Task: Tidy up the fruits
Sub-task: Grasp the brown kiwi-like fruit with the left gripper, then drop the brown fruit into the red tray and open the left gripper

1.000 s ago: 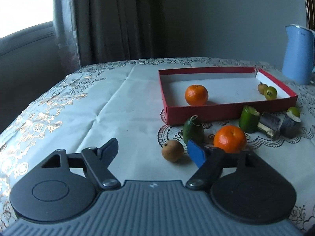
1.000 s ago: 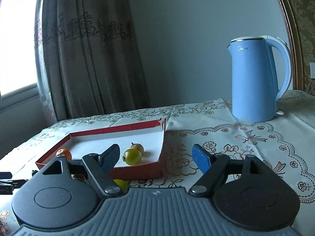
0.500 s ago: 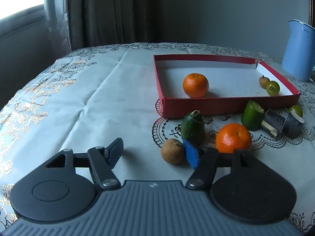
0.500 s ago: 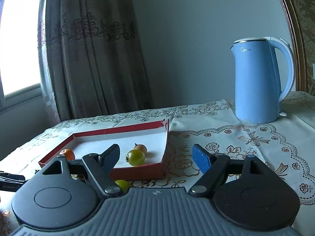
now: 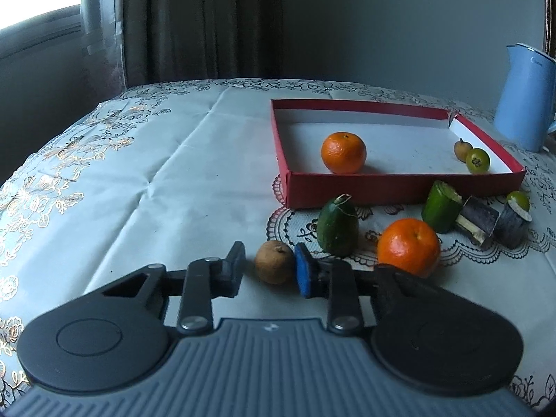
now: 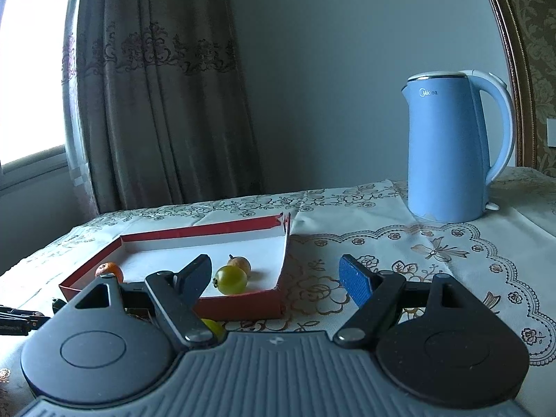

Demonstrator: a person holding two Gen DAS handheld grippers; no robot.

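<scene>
My left gripper is open, its fingers on either side of a small brown fruit on the tablecloth, with small gaps. Just beyond lie a green cucumber piece and an orange. The red tray holds an orange, a small brown fruit and a green fruit. My right gripper is open and empty, above the tray's near right corner. The green fruit and small brown fruit show there.
A second cucumber piece, two dark eggplant pieces and a green fruit lie right of the tray front. A blue kettle stands at the back right. A curtain hangs behind the table.
My left gripper has moved forward and narrowed until its fingers flank the small brown fruit. The right gripper has drifted slightly, still open.
</scene>
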